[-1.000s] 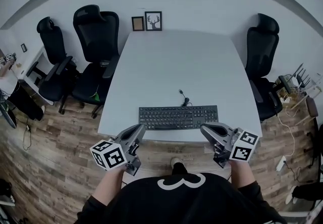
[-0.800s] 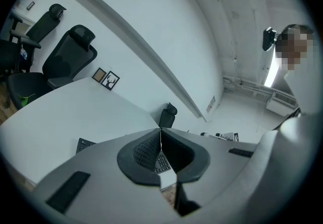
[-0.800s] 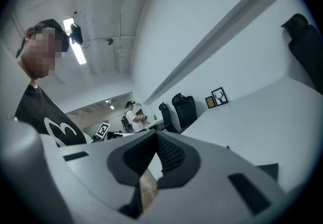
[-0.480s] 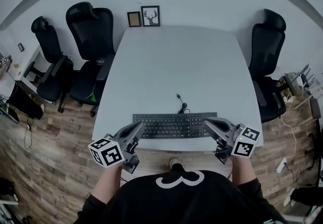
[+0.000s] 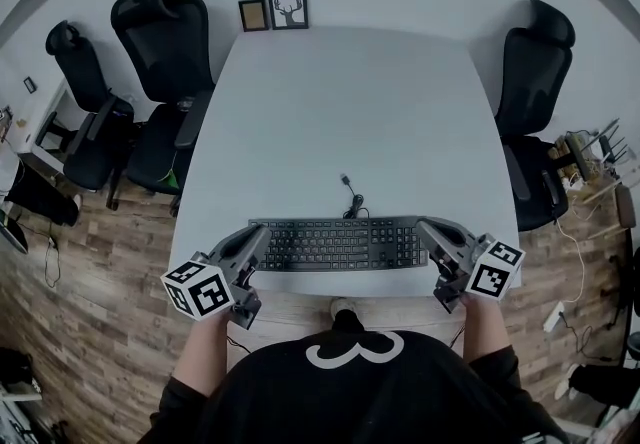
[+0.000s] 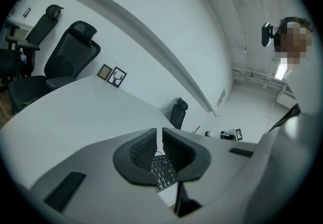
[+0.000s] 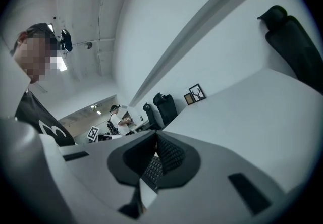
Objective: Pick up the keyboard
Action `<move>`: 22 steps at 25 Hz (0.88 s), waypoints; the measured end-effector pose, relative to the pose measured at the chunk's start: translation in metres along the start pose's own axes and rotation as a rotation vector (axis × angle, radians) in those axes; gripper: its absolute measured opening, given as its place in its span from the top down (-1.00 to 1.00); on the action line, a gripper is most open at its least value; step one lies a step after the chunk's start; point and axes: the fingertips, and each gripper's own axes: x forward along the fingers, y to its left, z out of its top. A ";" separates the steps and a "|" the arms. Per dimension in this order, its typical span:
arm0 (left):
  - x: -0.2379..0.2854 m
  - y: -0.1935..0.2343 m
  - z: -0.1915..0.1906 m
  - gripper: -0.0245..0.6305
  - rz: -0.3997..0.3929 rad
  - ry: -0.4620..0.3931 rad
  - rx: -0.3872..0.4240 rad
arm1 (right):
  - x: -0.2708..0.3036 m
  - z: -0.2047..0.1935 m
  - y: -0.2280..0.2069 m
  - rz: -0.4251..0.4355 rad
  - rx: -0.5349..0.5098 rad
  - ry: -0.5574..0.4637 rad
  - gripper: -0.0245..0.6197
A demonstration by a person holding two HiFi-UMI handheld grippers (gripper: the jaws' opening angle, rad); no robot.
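A black keyboard (image 5: 338, 243) lies along the near edge of the white table (image 5: 340, 112), with its cable (image 5: 352, 194) curling away behind it. My left gripper (image 5: 258, 236) is at the keyboard's left end, shut with nothing between its jaws. My right gripper (image 5: 426, 227) is at the keyboard's right end, also shut and empty. I cannot tell whether either tip touches the keyboard. In the left gripper view the left gripper (image 6: 159, 130) shows keyboard keys (image 6: 162, 172) just below its tips. In the right gripper view the right gripper (image 7: 155, 135) has keyboard keys (image 7: 151, 170) under its tips.
Two black office chairs (image 5: 160, 42) stand at the table's left side and one chair (image 5: 535, 62) at its right. Two small framed pictures (image 5: 287, 7) lean on the wall at the table's far end. A person (image 7: 117, 116) stands far off in the right gripper view.
Both grippers have moved forward and a little down, from in front of the table edge to the two ends of the keyboard. The keyboard has stayed where it was.
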 end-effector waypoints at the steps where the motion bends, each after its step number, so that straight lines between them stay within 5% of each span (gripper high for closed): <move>1: 0.001 0.004 -0.002 0.83 0.006 0.005 -0.001 | -0.001 -0.002 -0.006 -0.009 0.000 0.009 0.90; 9: 0.001 0.041 -0.028 0.38 0.091 0.088 -0.005 | -0.014 -0.017 -0.051 -0.098 0.018 0.051 0.88; 22: -0.008 0.125 -0.086 -0.03 0.299 0.237 -0.030 | -0.018 -0.088 -0.111 -0.236 0.079 0.287 0.01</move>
